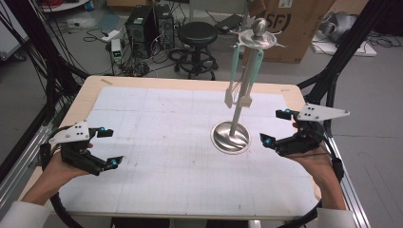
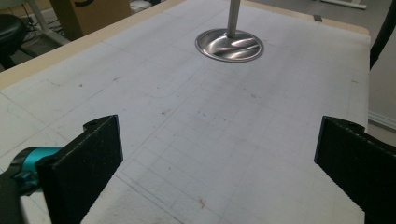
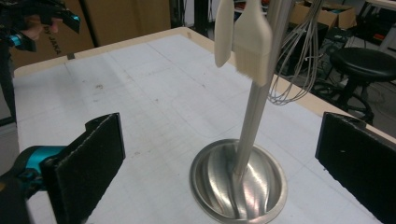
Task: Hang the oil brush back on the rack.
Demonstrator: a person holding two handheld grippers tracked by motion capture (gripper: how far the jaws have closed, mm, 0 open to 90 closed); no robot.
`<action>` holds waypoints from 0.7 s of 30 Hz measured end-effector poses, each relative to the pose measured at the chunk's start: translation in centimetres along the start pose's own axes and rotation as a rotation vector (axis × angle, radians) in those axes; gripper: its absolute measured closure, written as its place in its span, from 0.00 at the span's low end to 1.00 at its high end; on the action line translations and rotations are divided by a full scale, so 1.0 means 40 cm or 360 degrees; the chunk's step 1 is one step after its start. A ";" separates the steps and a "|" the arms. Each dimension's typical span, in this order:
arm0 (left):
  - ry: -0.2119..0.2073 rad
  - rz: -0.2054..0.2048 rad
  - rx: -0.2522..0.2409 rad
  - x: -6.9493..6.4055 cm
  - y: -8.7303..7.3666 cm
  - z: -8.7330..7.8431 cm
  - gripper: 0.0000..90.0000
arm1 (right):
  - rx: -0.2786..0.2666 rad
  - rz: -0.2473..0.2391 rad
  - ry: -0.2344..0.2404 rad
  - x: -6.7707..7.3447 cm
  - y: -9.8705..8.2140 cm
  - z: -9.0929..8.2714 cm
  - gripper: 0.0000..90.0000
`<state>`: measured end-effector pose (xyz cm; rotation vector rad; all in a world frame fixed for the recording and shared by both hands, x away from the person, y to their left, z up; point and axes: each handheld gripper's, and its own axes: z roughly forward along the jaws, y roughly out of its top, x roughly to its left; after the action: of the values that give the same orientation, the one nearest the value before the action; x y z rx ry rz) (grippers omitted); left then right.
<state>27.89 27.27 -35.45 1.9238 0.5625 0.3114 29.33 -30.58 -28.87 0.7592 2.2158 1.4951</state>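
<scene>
A metal utensil stand (image 1: 231, 137) with a round base and an upright pole stands right of centre on the white grid mat (image 1: 166, 156). From its top disc (image 1: 257, 39) hang a mint-handled brush (image 1: 245, 100), a spatula (image 1: 228, 99) and a wire whisk (image 3: 289, 60). My right gripper (image 1: 275, 127) is open just right of the base, with nothing between its jaws; its own view has the base (image 3: 238, 186) and pole between them, farther off. My left gripper (image 1: 110, 147) is open at the mat's left edge, pointing across the bare mat toward the stand (image 2: 229, 44).
The wooden table's rim (image 1: 190, 81) frames the mat. Behind the table are a black stool (image 1: 197, 33), computer towers (image 1: 145, 26) and a cardboard box (image 1: 285, 28). Black frame struts (image 1: 342, 52) and cables flank both sides.
</scene>
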 end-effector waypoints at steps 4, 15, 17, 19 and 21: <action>-0.0004 0.0004 -0.0030 -0.007 -0.015 0.002 0.02 | -0.0060 0.0021 0.0023 0.005 -0.046 0.008 0.01; -0.0018 0.0054 -0.0039 -0.021 -0.052 0.007 0.02 | -0.0048 0.0008 -0.0051 0.020 -0.141 0.034 0.01; -0.0009 0.0052 -0.0063 -0.022 -0.065 0.004 0.02 | -0.0040 0.0016 -0.0069 0.021 -0.163 0.040 0.01; 0.0017 0.0029 -0.0080 -0.020 -0.079 0.004 0.02 | -0.0042 0.0035 -0.0078 0.023 -0.183 0.044 0.01; 0.0028 0.0015 -0.0088 -0.017 -0.090 0.004 0.02 | -0.0043 0.0052 -0.0053 0.021 -0.197 0.049 0.01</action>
<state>26.53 28.00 -38.79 1.8725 0.5508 0.3466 27.95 -30.97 -36.91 0.8093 2.1645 1.5138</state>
